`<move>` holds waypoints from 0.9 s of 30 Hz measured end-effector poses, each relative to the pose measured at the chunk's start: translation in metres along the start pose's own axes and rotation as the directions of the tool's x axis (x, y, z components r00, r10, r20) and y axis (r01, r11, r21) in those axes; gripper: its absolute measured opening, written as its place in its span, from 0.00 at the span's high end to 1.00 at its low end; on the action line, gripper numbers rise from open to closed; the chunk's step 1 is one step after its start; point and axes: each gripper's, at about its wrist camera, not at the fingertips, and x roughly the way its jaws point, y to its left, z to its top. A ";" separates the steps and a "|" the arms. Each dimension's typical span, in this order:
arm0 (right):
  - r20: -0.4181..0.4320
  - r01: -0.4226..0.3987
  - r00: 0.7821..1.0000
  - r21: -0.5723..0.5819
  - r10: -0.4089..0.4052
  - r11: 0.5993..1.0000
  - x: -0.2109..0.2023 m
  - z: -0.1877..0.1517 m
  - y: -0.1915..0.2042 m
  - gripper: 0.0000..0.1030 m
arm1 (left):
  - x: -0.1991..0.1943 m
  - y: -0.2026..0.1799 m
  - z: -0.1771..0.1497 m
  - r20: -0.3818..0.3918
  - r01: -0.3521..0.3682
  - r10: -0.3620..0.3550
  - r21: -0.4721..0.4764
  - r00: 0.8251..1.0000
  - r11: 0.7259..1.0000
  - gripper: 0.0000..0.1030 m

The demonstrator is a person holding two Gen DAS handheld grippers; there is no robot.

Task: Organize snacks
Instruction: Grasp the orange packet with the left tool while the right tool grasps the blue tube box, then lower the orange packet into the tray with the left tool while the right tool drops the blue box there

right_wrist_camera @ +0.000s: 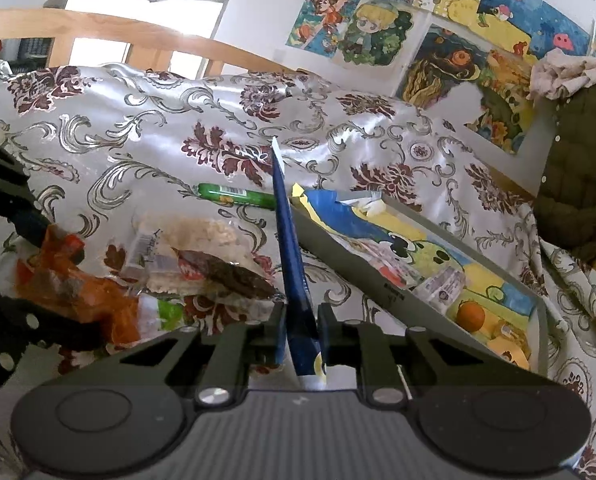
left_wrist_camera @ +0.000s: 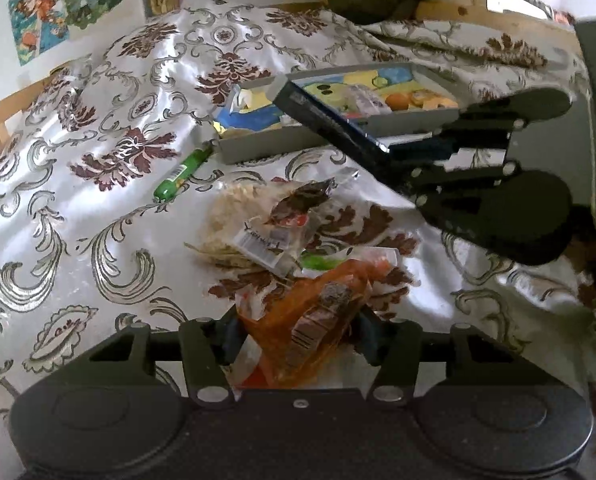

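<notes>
Between the left gripper's (left_wrist_camera: 298, 334) fingers sits an orange bag (left_wrist_camera: 316, 320), crinkly film with a barcode label; the pads press on its sides, so the tongs are pinching it just above the cloth (left_wrist_camera: 97, 160). It looks light, soft and slippery, likely to crush or slide; a hold low on the bunched body seems safer than on the loose edge. Beyond it lie a clear bag (left_wrist_camera: 253, 220) of pale snacks and a green tube (left_wrist_camera: 181, 174), with the grey tray (left_wrist_camera: 265, 144) further off, already holding small packets and an orange. From the right comes the right gripper (left_wrist_camera: 394, 152), clamped on a dark blue box (left_wrist_camera: 330, 120) that reaches over the tray's near wall.

Seen from the right wrist, the right gripper (right_wrist_camera: 302, 332) has its tongs pressed on the blue box (right_wrist_camera: 289, 248), held edge-on and pointing away. It looks stiff, thin and light, so a grip on its flat faces should hold. The tray (right_wrist_camera: 338, 256) lies just right of it, the green tube (right_wrist_camera: 237, 196) behind, the clear bag (right_wrist_camera: 201, 248) and orange bag (right_wrist_camera: 77, 288) to the left, the latter in the left gripper (right_wrist_camera: 37, 272).
</notes>
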 end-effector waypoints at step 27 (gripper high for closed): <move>0.057 0.050 0.997 -0.010 -0.049 0.999 -0.007 0.003 -0.002 0.84 | -0.042 -0.008 0.010 0.178 -0.017 0.022 -0.033 0.984 0.999 0.50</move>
